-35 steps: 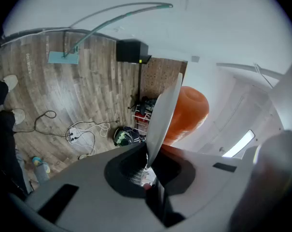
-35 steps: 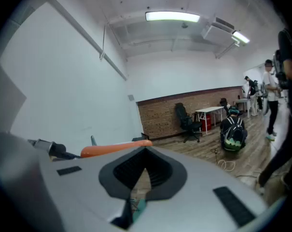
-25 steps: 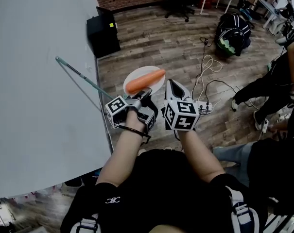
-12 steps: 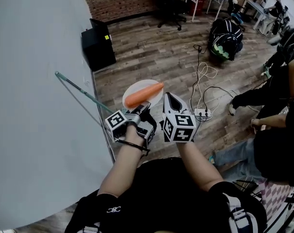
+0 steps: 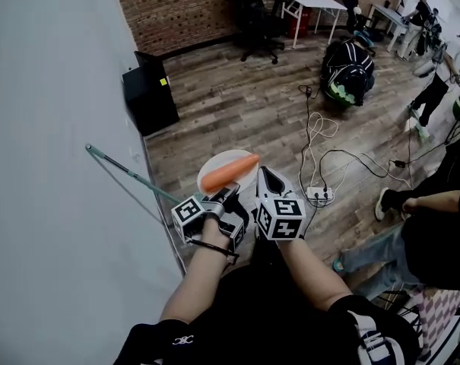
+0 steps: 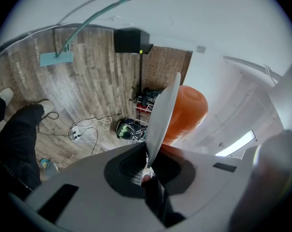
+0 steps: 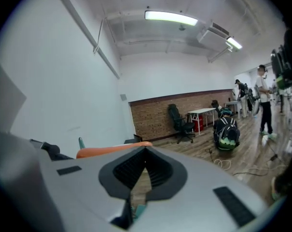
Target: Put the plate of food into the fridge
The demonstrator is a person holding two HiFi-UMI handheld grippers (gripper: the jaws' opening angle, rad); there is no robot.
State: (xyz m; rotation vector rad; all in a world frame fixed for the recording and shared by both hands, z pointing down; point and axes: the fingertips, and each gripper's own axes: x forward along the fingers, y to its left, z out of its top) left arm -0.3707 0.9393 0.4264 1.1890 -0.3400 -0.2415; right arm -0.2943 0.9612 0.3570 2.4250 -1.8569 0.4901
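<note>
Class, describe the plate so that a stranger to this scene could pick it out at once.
Start at the big white wall on the left and look just right of it, above the wooden floor. There the left gripper clamps a round white plate by its rim. It is the only dish in sight, with an orange carrot lying across it.

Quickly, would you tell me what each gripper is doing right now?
Left gripper: closed on the plate rim.
Right gripper: closed, empty.

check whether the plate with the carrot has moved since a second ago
Cannot tell: the whole head view shifted, and the plate keeps about the same offset from the black box.
</note>
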